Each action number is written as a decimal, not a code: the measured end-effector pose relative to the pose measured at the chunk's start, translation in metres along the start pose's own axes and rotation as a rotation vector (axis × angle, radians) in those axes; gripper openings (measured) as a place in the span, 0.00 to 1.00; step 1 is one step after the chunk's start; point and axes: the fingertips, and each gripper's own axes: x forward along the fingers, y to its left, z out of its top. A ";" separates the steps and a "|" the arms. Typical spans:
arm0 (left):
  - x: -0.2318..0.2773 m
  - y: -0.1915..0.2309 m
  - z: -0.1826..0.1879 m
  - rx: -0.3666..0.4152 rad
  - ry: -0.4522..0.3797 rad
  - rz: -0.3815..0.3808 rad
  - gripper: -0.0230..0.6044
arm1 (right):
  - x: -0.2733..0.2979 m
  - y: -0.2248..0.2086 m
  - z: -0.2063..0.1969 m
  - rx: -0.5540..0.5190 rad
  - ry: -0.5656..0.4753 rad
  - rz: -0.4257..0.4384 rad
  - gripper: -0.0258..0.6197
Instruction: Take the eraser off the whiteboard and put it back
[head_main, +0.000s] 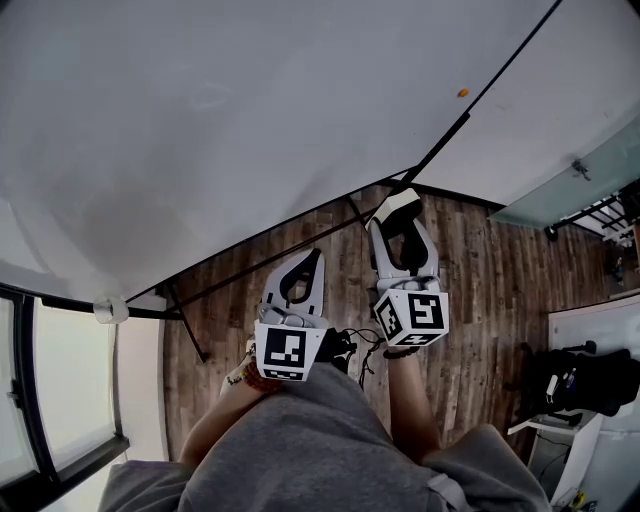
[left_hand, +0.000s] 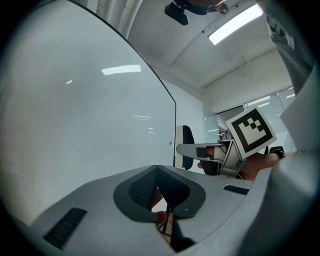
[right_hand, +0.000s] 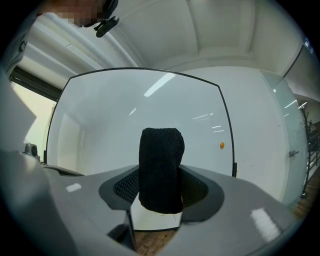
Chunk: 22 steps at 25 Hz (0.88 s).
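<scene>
The large whiteboard (head_main: 250, 130) fills the upper head view, just ahead of both grippers. My right gripper (head_main: 398, 222) is shut on the eraser (head_main: 402, 203), a white block with black felt. In the right gripper view the eraser (right_hand: 161, 170) stands upright between the pads, felt side toward the camera, with the whiteboard (right_hand: 150, 110) behind it and apart from it. My left gripper (head_main: 308, 258) is beside the right one, shut with nothing in it. In the left gripper view its pads (left_hand: 145, 187) meet at the tip, next to the whiteboard (left_hand: 75, 125).
A small orange magnet (head_main: 462, 93) sticks to the board's right part. The board's black stand legs (head_main: 190, 320) rest on the wooden floor (head_main: 470, 290). A window (head_main: 60, 400) is at the left. A glass partition (head_main: 580, 185) and a black bag (head_main: 585, 380) are at the right.
</scene>
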 end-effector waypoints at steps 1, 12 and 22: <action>0.001 0.003 0.001 -0.001 -0.002 0.002 0.05 | 0.003 0.002 0.000 -0.002 0.000 0.003 0.40; 0.014 0.031 0.009 -0.015 -0.019 0.016 0.05 | 0.036 0.015 0.006 -0.015 -0.003 0.020 0.40; 0.034 0.051 0.012 -0.020 -0.023 -0.011 0.05 | 0.060 0.017 0.009 -0.027 -0.011 0.003 0.40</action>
